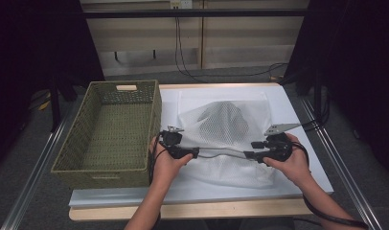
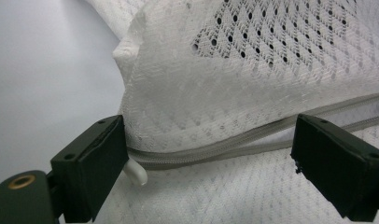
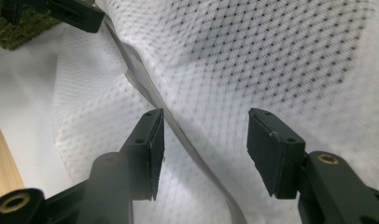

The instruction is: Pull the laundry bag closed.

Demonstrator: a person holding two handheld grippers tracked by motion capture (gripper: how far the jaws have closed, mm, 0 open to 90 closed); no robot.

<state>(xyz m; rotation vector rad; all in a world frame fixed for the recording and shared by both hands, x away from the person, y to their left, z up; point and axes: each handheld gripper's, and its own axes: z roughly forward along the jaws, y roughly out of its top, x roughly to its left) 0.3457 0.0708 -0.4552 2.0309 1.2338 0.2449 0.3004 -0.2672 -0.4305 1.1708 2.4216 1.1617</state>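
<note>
High view: wicker basket (image 1: pixel 111 132) just left of mesh bag (image 1: pixel 226 139).

Black left tool (image 1: pixel 196 152), black right tool (image 1: pixel 252 149), grey three-cornered plates, brass-coloured screws, black trailing cables, bare forearms

Dim, dark-edged room (table lit from above); close jaws softly blurred
</note>
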